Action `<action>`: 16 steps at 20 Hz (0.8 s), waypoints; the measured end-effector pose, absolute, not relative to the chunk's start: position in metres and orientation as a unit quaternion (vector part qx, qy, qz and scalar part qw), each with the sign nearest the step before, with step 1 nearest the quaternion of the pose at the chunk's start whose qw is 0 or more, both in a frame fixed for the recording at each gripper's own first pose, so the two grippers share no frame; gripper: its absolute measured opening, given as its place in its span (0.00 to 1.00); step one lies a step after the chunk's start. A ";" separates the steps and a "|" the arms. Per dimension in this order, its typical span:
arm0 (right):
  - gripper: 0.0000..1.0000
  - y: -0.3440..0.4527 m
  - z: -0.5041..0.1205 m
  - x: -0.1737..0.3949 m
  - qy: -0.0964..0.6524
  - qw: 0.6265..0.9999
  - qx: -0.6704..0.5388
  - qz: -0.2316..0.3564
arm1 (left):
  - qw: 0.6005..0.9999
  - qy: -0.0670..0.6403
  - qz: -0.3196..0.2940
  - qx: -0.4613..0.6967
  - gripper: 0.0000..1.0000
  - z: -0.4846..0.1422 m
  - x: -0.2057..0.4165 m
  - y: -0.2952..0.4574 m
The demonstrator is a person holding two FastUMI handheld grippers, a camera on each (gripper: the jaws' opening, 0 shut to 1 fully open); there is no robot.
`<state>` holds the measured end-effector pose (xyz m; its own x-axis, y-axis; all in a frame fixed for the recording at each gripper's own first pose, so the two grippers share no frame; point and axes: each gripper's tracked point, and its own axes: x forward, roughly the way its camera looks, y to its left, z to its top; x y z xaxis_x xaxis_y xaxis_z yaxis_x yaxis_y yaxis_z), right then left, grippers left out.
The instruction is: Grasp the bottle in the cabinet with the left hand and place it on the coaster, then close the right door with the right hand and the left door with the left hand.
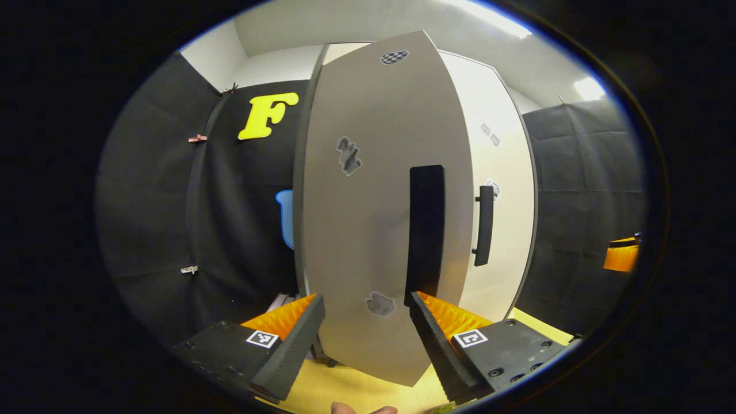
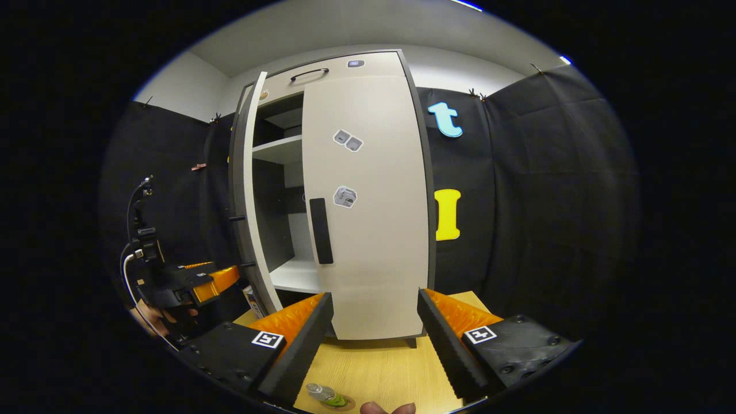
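The cabinet's left door (image 1: 374,201) stands part-way open right in front of my left gripper (image 1: 365,330), which is open with the door's lower edge between its fingers; contact cannot be told. The door's black handle (image 1: 426,230) is just above the right finger. In the right gripper view the right door (image 2: 368,218) is shut and the left door (image 2: 248,195) hangs ajar, with bare shelves (image 2: 279,152) behind the gap. My right gripper (image 2: 374,333) is open, back from the cabinet. A clear bottle (image 2: 325,394) lies low on the wooden table (image 2: 379,368), partly cut off.
The right door's handle (image 1: 485,225) is past the left door's edge. In the right gripper view, the left gripper (image 2: 190,282), held by a hand, is beside the open door. Black cloth walls close in both sides. The cabinet stands on the table's far part.
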<state>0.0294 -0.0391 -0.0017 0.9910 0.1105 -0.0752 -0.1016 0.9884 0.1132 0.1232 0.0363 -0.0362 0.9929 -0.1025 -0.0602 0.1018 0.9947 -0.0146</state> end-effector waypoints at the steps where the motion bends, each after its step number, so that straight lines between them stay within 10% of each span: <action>1: 0.98 -0.042 -0.002 0.030 0.041 0.996 0.056 0.051 | 0.999 0.023 -0.048 -0.006 0.97 -0.036 0.127 0.033; 16: 0.98 -0.074 -0.001 0.034 0.048 0.997 0.054 0.023 | 0.999 0.026 -0.043 -0.008 0.94 -0.036 0.185 -0.010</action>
<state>0.0345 -0.0737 -0.0006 0.9945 0.0503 -0.0923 -0.0400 0.9931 0.1102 0.1846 -0.0103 -0.0364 0.9949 -0.0866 -0.0519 0.0857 0.9962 -0.0177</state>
